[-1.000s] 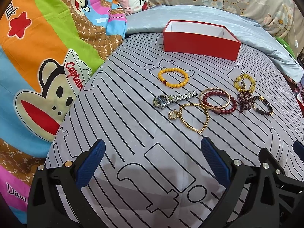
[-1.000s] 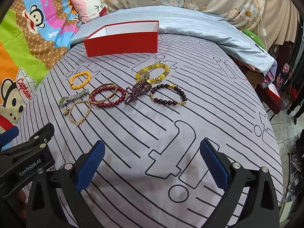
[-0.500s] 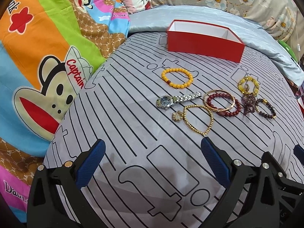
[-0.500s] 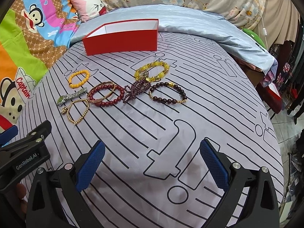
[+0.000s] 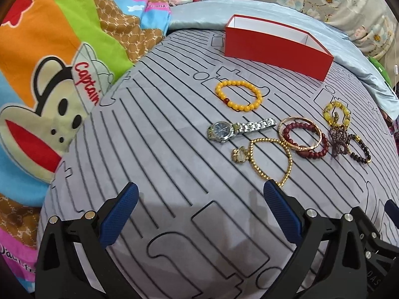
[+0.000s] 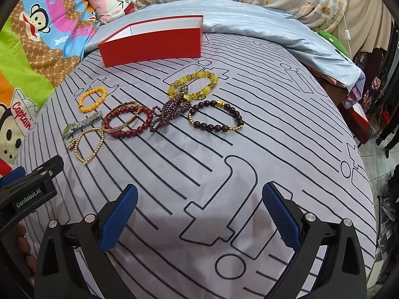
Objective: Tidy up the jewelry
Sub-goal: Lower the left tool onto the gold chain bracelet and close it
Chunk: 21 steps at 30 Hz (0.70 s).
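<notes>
Both the left claw (image 5: 200, 214) and right claw (image 6: 199, 214) were held wide and empty above the bed (image 6: 286, 134), the gold bracelet (image 5: 271, 159) just ahead of the left.

Bed cover (image 6: 249, 149): grey, black stripes and outlines. Box (image 6: 154, 43): red outside, white inside. Bead bracelet (image 5: 239, 95): orange-yellow, one red bead. Watch (image 5: 239, 128): silver, dark dial. Chain (image 5: 271, 159): gold. Tongs: left (image 5: 198, 211), right (image 6: 199, 211), blue pads, black arms. Blanket (image 5: 45, 49) at 9 o'clock: multicolour monkey cartoon.
</notes>
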Tool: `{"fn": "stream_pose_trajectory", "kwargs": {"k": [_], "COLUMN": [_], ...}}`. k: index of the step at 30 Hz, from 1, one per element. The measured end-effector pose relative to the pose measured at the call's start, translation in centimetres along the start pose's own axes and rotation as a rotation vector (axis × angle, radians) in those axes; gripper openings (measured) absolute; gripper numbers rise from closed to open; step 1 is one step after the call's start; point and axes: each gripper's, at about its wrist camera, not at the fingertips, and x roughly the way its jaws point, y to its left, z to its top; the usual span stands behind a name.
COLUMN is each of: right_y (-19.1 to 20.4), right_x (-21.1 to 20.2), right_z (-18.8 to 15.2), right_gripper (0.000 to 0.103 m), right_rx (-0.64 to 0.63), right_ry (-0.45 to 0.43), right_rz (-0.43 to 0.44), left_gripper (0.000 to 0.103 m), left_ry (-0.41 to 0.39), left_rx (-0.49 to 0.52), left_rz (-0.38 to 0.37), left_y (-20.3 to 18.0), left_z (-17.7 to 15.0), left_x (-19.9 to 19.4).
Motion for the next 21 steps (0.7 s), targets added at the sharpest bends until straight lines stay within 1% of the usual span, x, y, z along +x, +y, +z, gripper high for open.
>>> {"fn": "stream_pose_trajectory", "kwargs": {"k": [1, 3, 5, 7, 8, 12, 14, 15, 16, 17, 19, 20, 21], "right_y": [-0.1, -0.2, -0.3, -0.5, -0.6, -1.2, -1.6, -1.7, -1.7, -1.8, -2.0, -2.1, -2.2], "right_x": [0.1, 0.2, 0.2, 0.3, 0.3, 0.8, 1.0, 1.0, 1.1, 1.2, 1.3, 1.3, 1.4], "right_z": [0.1, 0.4, 0.7, 1.0, 1.0, 1.3, 1.5, 1.6, 1.6, 1.7, 1.7, 1.7, 1.7], "right_gripper": [0.096, 0.096, 0.096, 0.096, 0.096, 0.096, 0.096, 0.096, 0.096, 0.096, 0.096, 0.096, 0.096], "right_rx": [0.002, 0.009, 0.011, 0.011, 0.012, 0.029, 0.039, 0.039, 0.037, 0.037, 0.041, 0.044, 0.047], "right_ry": [0.005, 0.006, 0.001, -0.008, -0.01, -0.001, 0.001, 0.001, 0.001, 0.001, 0.002, 0.003, 0.004], "right_rz": [0.001, 0.007, 0.006, 0.0, -0.003, -0.001, 0.002, 0.001, -0.001, -0.002, -0.002, -0.002, -0.003], "left_gripper": [0.095, 0.093, 0.086, 0.071, 0.067, 0.062, 0.061, 0.059, 0.053, 0.049, 0.031, 0.027, 0.019], "left_ry": [0.005, 0.009, 0.024, 0.04, 0.045, 0.035, 0.028, 0.026, 0.024, 0.02, 0.018, 0.02, 0.022], "left_rx": [-0.001, 0.003, 0.004, 0.002, 0.005, 0.012, 0.019, 0.023, 0.027, 0.032, 0.035, 0.034, 0.033], "left_rz": [-0.019, -0.035, -0.056, -0.071, -0.073, -0.073, -0.076, -0.074, -0.074, -0.082, -0.093, -0.109, -0.114], "left_y": [-0.2, -0.7, -1.2, -1.6, -1.8, -2.6, -3.1, -3.2, -3.3, -3.4, -3.6, -3.6, -3.6], "left_z": [0.2, 0.4, 0.6, 0.7, 0.7, 0.7, 0.7, 0.7, 0.7, 0.7, 0.8, 0.8, 0.8], "left_x": [0.2, 0.5, 1.1, 1.6, 1.9, 2.0, 2.0, 2.0, 2.0, 1.9, 1.8, 1.7, 1.7]}}
